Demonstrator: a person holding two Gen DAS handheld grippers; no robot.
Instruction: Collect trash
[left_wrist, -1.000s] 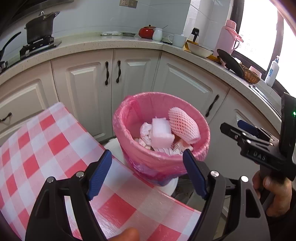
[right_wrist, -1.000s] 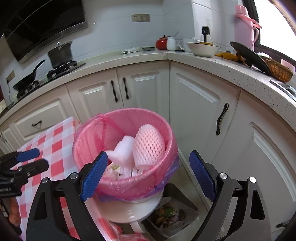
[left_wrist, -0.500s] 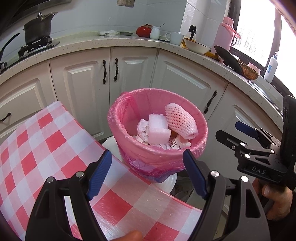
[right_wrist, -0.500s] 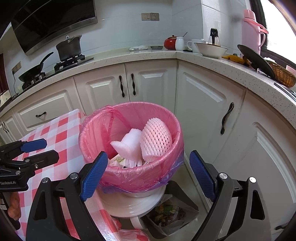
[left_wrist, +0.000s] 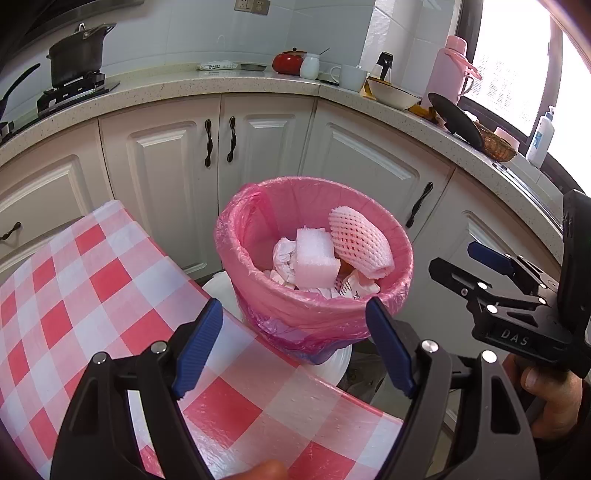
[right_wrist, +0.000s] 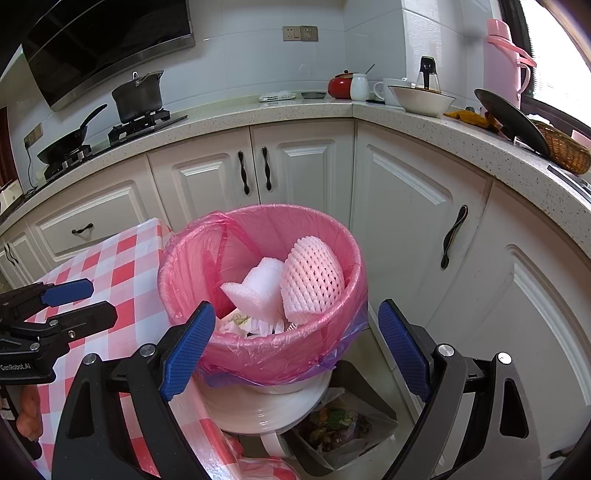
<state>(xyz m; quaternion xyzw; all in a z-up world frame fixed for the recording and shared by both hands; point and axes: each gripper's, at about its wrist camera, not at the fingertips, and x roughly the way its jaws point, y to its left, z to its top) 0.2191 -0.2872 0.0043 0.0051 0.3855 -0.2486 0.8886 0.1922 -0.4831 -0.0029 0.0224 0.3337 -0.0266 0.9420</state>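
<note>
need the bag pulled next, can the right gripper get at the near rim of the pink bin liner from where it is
Probably yes. The right gripper is open and empty, its fingers framing the pink liner's near rim, with nothing between. The foam net sits inside, clear of that edge.

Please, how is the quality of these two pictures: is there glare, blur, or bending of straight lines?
Left wrist view: the window at upper right is washed out to white; the counter edge bends into an arc; the bin is sharp. Right wrist view: light is more even, with only a small blown-out window corner; the cabinet doors bow outward; no motion blur.
</note>
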